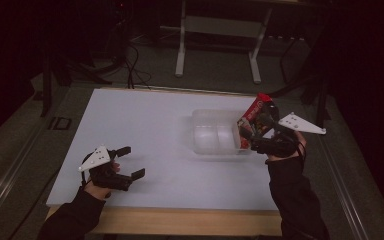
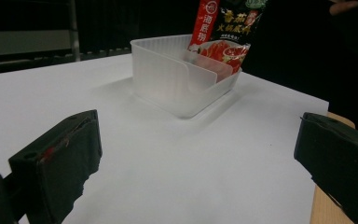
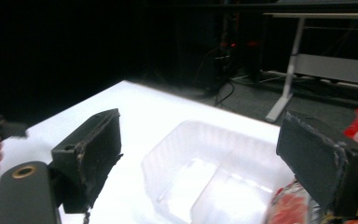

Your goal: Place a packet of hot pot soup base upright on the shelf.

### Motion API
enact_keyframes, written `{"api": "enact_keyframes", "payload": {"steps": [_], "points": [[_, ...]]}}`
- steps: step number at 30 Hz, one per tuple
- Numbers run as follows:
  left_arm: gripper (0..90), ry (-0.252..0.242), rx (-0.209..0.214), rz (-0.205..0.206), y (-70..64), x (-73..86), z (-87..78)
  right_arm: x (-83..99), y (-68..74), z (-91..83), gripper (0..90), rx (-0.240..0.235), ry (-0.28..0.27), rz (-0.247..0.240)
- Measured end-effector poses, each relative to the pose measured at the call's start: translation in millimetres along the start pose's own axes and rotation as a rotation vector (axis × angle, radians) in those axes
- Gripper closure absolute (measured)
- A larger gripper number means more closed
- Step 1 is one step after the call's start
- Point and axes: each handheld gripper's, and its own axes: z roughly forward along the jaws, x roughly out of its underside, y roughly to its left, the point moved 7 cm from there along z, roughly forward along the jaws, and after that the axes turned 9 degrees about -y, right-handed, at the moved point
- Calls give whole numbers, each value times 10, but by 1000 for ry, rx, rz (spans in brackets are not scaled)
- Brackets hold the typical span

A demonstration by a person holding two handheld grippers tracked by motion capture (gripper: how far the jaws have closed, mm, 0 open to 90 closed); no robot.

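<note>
desk (image 1: 145, 125): we see white top bearing all items | clear bin (image 1: 215, 132): right of centre, divider inside | sauce packet (image 1: 252, 120): upright at bin's right end, we judge for insertion | right hand-held gripper (image 1: 262, 131): jaws apart beside packet, grip unclear | left hand-held gripper (image 1: 130, 162): jaws apart, idle near front-left.

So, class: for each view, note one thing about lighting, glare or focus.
High view: dim overall, surroundings nearly black, the white table the brightest area. Left gripper view: the sauce packet and clear container sharp, the near black jaws soft. Right gripper view: table glare washes out the container's edges; the packet at lower right is blurred.
</note>
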Motion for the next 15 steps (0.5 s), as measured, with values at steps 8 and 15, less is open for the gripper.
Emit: {"api": "enact_keyframes", "payload": {"steps": [8,15], "points": [[15,-4,3,6,-5,-6,-6,191,272,-50,131,-110,32,-7],[15,-2,5,10,-14,-5,-6,406,368,-77,129,-137,53,-19]]}}
